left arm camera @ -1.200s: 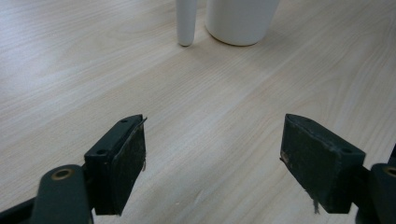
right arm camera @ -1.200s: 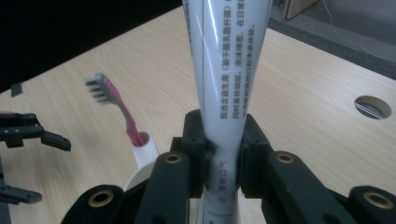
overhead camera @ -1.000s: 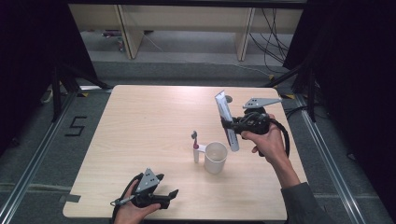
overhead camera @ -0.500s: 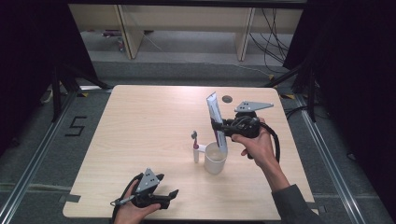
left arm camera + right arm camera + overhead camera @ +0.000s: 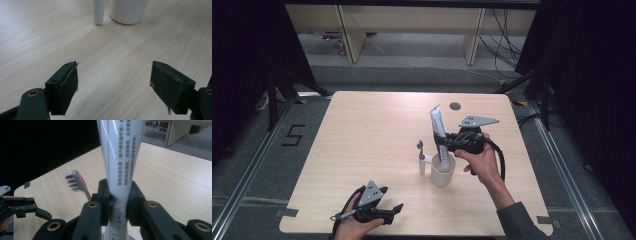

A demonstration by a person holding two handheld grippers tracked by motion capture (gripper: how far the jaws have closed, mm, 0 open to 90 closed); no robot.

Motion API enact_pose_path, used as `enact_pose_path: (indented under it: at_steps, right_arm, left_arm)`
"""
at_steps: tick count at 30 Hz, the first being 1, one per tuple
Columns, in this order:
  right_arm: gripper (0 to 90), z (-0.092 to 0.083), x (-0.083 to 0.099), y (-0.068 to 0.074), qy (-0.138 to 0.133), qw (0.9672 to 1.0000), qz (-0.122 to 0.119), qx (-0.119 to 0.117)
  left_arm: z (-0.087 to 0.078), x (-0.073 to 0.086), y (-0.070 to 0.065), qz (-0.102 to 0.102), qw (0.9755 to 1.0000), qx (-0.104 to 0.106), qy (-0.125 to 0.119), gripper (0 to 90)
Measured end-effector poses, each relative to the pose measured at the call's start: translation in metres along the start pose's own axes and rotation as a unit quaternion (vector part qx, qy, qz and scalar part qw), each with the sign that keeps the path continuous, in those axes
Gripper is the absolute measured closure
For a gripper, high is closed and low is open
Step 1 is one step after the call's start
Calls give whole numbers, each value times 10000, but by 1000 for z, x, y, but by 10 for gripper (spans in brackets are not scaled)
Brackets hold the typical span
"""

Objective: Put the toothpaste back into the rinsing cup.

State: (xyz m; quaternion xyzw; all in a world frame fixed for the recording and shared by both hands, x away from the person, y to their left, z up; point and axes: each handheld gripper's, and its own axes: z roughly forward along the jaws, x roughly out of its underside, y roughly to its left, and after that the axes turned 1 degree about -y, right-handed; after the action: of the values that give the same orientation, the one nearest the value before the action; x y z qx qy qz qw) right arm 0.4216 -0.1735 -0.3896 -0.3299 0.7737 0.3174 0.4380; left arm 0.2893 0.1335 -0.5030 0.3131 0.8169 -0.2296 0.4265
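Tube (image 5: 438, 131) is clamped in right gripper (image 5: 117, 203), its lower end at cup (image 5: 443, 170) below the fingers; lowering, then release, is judged next. Left gripper (image 5: 113, 82) is held open, empty.

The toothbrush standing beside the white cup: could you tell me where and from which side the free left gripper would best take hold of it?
Probably the bare handle just above its base, below the bristled head. The toothbrush stands upright, so a level approach with the jaws either side of the handle fits. Come from the left, table-side: the cup stands close on its right, where the right gripper holds the toothpaste tube. The left gripper is open.
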Motion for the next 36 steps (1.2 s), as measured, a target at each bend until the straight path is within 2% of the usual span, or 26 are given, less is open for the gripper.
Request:
enact_pose_path:
  at_steps: [1, 4, 5, 6, 8, 9, 12, 13, 14, 17, 18, 21, 23, 24, 25, 26, 27, 29, 30, 31, 33, 34, 36]
  right_arm:
    - [765, 2, 1, -1, -26, 10000, -2, -82]
    - [765, 4, 6, -2, 6, 10000, -40, -45]
    - [765, 4, 7, 0, 64, 10000, 71, -23]
    - [765, 5, 9, -1, 35, 10000, 1, -16]
    - [765, 6, 12, -2, 30, 10000, 52, -72]
    - [765, 6, 13, -3, 38, 10000, -11, -23]
    - [765, 7, 17, -3, 96, 9999, 4, -45]
    - [765, 8, 19, -3, 83, 9999, 77, -41]
    - [765, 9, 20, -4, 57, 10000, -22, -69]
    - [765, 8, 24, -1, 230, 9997, 77, 7]
    - [764, 10, 26, -3, 115, 9999, -101, 35]
    - [764, 11, 30, -2, 231, 9997, 58, -31]
    - [764, 11, 32, -3, 264, 9996, 18, 10]
    - [764, 13, 34, -2, 200, 9998, 78, -44]
    - [763, 13, 35, -4, 224, 9997, -15, -21]
    - [763, 14, 36, -2, 264, 9996, 57, 0]
    - [763, 14, 37, -4, 284, 9995, -110, 2]
    - [763, 15, 39, -2, 325, 9994, 65, -70]
    - [763, 17, 40, -3, 272, 9996, -35, -98]
    - [763, 17, 41, -3, 292, 9995, 1, -82]
    - [762, 17, 42, -3, 334, 9993, -136, -62]
    - [762, 17, 43, -2, 377, 9993, -27, -50]
    - [761, 17, 44, -3, 358, 9993, -90, -34]
  left_arm:
    - [0, 0, 0, -6, 10000, -1, 1, 218]
    - [1, 1, -1, -8, 10000, 0, -11, 218]
    - [1, 1, -1, -5, 10000, 0, -11, 218]
    - [1, 0, -1, -8, 10000, -9, 3, 218]
    - [1, 0, 0, 3, 10000, 25, -15, 218]
    - [0, 1, -1, 13, 10000, 2, 35, 218]
    - [1, 0, 0, 25, 10000, 23, 17, 218]
    - [1, 0, 0, 35, 10000, 28, 26, 218]
    - [1, 1, -1, 22, 10000, 33, 32, 218]
    - [1, 0, 0, 30, 10000, 29, 33, 218]
    - [1, 0, 0, 25, 10000, 24, 26, 218]
    - [0, 1, 0, 68, 9999, 39, 75, 218]
    - [1, 0, 0, 8, 10000, 25, 0, 218]
    - [1, 0, -1, 5, 10000, 26, 12, 218]
    - [1, 0, -1, 6, 10000, 31, 24, 218]
    - [1, 1, -1, 18, 10000, 36, 30, 218]
    - [2, 1, -1, 10, 10000, 51, 18, 218]
    - [1, 0, 0, 20, 10000, 29, 32, 218]
    - [1, 0, -1, -1, 10000, 35, 25, 218]
    - [2, 1, -1, 2, 10000, 44, 6, 218]
    - [1, 1, -1, 55, 10000, 34, 64, 218]
    - [1, 1, -1, 37, 10000, 32, 45, 219]
    - [1, 1, -1, 42, 10000, 18, 56, 218]
